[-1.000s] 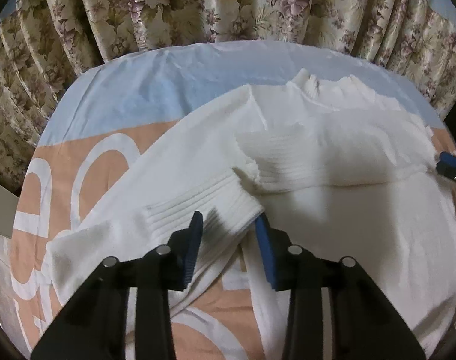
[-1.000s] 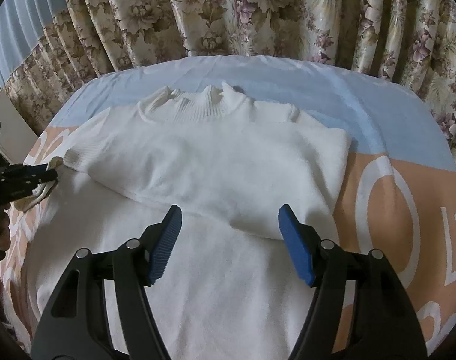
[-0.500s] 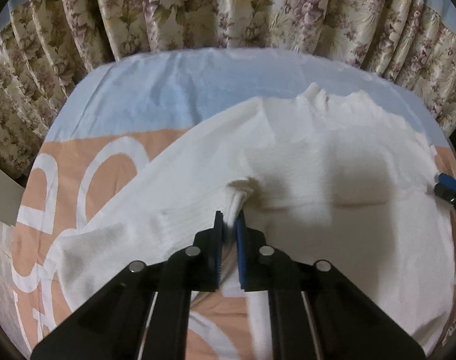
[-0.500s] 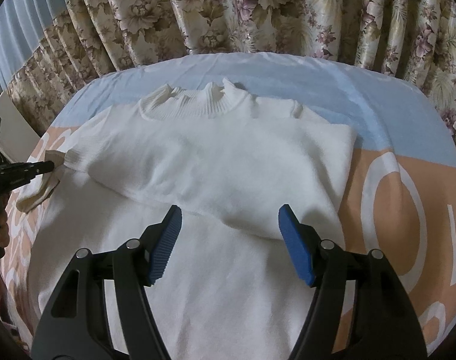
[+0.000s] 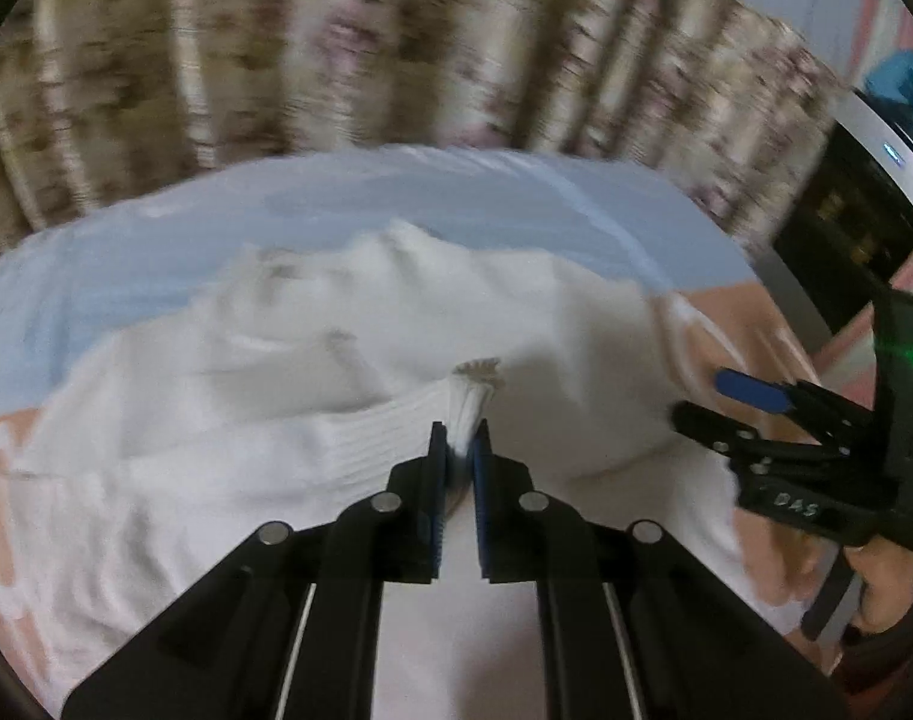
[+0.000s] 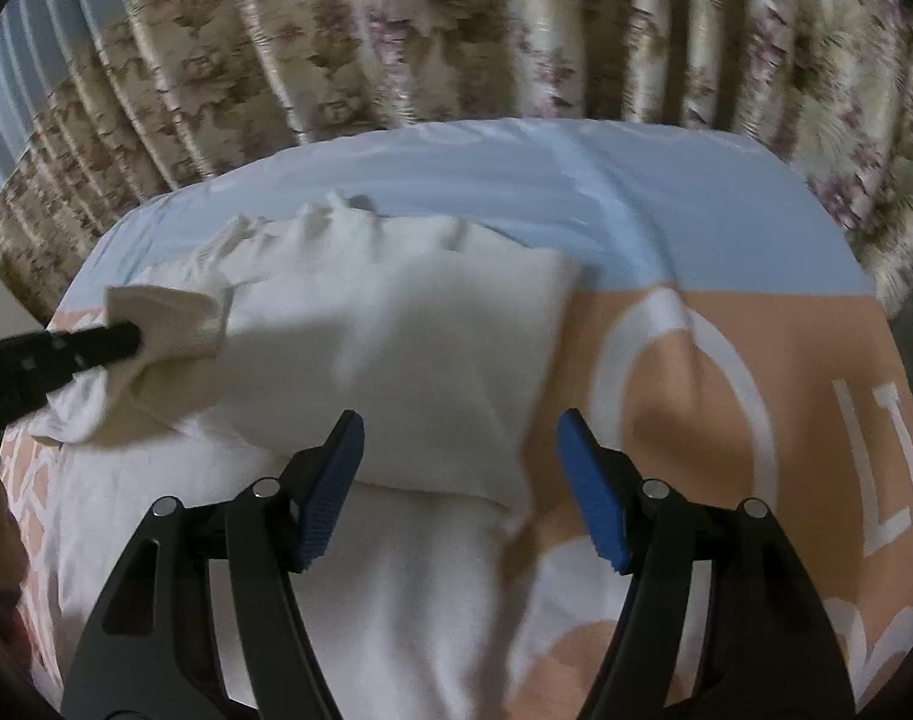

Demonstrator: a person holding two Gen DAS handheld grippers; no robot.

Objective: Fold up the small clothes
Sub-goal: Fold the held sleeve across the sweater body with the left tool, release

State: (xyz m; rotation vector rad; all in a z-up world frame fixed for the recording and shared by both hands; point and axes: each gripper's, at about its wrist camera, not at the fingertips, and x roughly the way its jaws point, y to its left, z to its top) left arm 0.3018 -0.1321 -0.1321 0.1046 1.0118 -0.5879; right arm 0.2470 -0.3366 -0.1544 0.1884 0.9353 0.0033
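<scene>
A white knit sweater lies on the bed, its far sleeve folded across the chest. My left gripper is shut on the ribbed cuff of the other sleeve and holds it lifted over the sweater's body. In the right wrist view that gripper comes in from the left with the cuff bunched at its tip. My right gripper stands open above the folded sweater's right edge, nothing between its blue pads. It also shows at the right of the left wrist view.
The bed cover is light blue at the far end and orange with white letters nearer. Floral curtains hang close behind the bed. A dark appliance stands at the right. A hand grips the right tool.
The left gripper closed on the sleeve cuff, then swept it to the right over the sweater's body. The right gripper shifted a little to the right, still open.
</scene>
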